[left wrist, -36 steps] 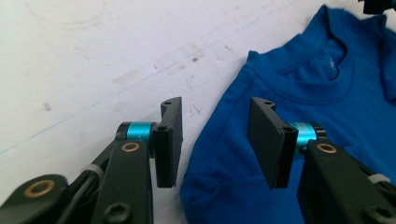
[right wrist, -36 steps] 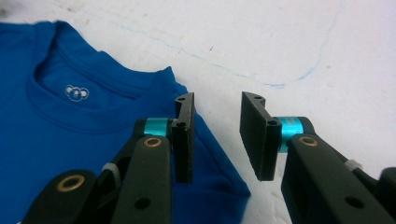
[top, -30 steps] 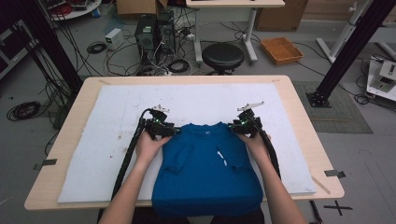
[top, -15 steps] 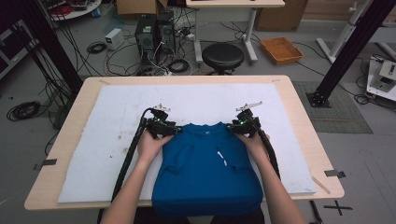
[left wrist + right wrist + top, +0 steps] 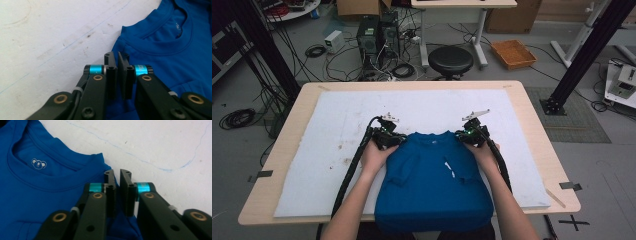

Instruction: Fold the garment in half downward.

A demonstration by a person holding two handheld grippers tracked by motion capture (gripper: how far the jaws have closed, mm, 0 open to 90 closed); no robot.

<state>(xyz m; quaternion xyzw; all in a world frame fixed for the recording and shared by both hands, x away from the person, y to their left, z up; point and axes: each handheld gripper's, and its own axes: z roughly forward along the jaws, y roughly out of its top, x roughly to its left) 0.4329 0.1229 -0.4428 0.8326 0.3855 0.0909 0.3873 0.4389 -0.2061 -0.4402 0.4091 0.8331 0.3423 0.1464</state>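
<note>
Both my left claw (image 5: 117, 56) and right claw (image 5: 117, 173) have just been closing, now pinching the blue shirt (image 5: 434, 182) shoulders on the counter (image 5: 522, 107); next, lift evenly to fold.

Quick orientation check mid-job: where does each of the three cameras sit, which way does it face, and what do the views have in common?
High view: fixed above the person's side, facing forward and down at the table; both forearms enter from below, left gripper and right gripper at the blue shirt.
Left gripper view: rides the left gripper, facing along its closed fingers at the shirt's shoulder edge.
Right gripper view: rides the right gripper, facing the opposite shoulder edge.
Shared: both gripper views show the collar and white mat.
</note>
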